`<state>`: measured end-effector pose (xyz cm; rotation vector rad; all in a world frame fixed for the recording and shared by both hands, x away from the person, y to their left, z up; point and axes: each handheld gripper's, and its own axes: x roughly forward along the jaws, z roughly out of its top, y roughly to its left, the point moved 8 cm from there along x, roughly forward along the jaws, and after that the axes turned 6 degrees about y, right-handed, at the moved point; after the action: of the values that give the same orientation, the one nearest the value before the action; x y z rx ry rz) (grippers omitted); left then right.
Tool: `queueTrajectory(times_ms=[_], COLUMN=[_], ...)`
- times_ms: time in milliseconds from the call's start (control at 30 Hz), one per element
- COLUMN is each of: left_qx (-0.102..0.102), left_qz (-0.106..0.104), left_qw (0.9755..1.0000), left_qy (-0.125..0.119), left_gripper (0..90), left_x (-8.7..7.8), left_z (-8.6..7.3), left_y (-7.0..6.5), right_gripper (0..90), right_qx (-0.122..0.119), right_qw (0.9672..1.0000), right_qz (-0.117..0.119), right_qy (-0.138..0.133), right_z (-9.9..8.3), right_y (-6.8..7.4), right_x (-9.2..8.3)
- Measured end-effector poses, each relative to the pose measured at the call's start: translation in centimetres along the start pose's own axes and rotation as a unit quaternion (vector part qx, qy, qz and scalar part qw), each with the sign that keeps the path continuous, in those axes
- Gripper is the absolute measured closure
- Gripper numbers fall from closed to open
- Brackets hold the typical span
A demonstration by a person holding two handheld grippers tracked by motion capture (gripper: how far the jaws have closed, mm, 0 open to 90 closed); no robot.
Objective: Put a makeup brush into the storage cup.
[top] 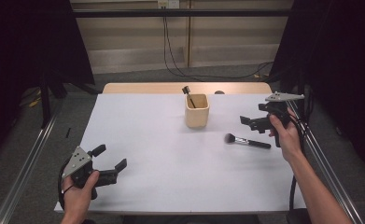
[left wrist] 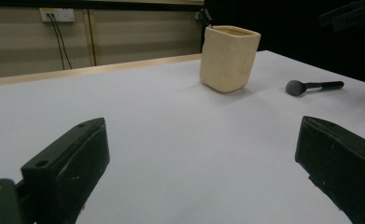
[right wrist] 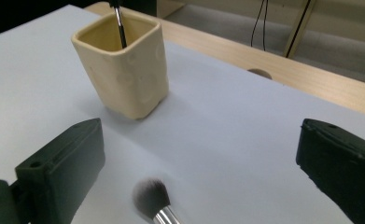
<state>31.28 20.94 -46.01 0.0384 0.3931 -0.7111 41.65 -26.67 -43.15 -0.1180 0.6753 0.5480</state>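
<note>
A cream square cup (top: pixel 197 111) stands upright at the table's back middle, with a thin black-handled brush (top: pixel 188 95) leaning inside it. A makeup brush (top: pixel 247 141) with a black handle and dark bristles lies flat to the cup's right. My right gripper (top: pixel 248 122) hovers open just above and behind that brush; in the right gripper view the bristle head (right wrist: pixel 150 198) lies between the wide jaws, with the cup (right wrist: pixel 122 70) beyond. My left gripper (top: pixel 110 157) rests open near the front left corner, holding nothing, facing the cup (left wrist: pixel 228 58) and the brush (left wrist: pixel 313 86).
The white table top (top: pixel 161 154) ends in a wooden strip (top: pixel 185 87) at the back. Metal rails (top: pixel 26 163) run along both sides. Cables (top: pixel 203 74) lie on the floor behind, and dark curtains hang left and right.
</note>
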Motion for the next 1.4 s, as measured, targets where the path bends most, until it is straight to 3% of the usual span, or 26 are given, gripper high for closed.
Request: queueTrajectory(times_ms=[167,300,500,567,767,967,1333,1400], left_qx=[0.000,0.000,0.001,0.000,0.001,0.002,0.002,0.002], left_qz=[0.000,0.001,-0.001,0.000,0.000,0.000,0.002,0.002], left_qw=[1.0000,1.0000,1.0000,1.0000,1.0000,1.0000,1.0000,1.0000], left_qy=[-0.001,0.000,0.001,0.001,0.000,0.001,0.003,0.003], left_gripper=[3.0,3.0,3.0,3.0,3.0,3.0,2.9,2.9], left_x=[0.0,0.1,0.2,0.1,0.1,0.0,0.1,0.2], left_z=[0.1,0.0,0.0,0.0,0.0,0.0,-0.1,-0.1], left_y=[0.0,0.0,-0.1,-0.1,0.0,0.0,0.1,0.1], right_gripper=[1.7,1.9,2.5,2.4,4.0,5.7,9.2,10.3], right_qx=[-0.007,-0.027,-0.051,-0.058,-0.093,-0.115,-0.144,-0.157], right_qw=[0.9991,0.9967,0.9895,0.9864,0.9744,0.9579,0.9379,0.9319], right_qz=[0.018,0.022,0.036,0.058,0.078,0.082,0.087,0.088], right_qy=[0.037,0.074,0.130,0.142,0.189,0.250,0.303,0.315], right_z=[-0.4,-1.0,-1.9,-2.2,-2.8,-3.9,-4.9,-5.1], right_y=[-0.1,-0.3,-0.5,-0.2,0.4,0.5,0.3,0.2], right_x=[0.2,0.5,1.1,1.3,1.8,2.4,3.0,3.1])
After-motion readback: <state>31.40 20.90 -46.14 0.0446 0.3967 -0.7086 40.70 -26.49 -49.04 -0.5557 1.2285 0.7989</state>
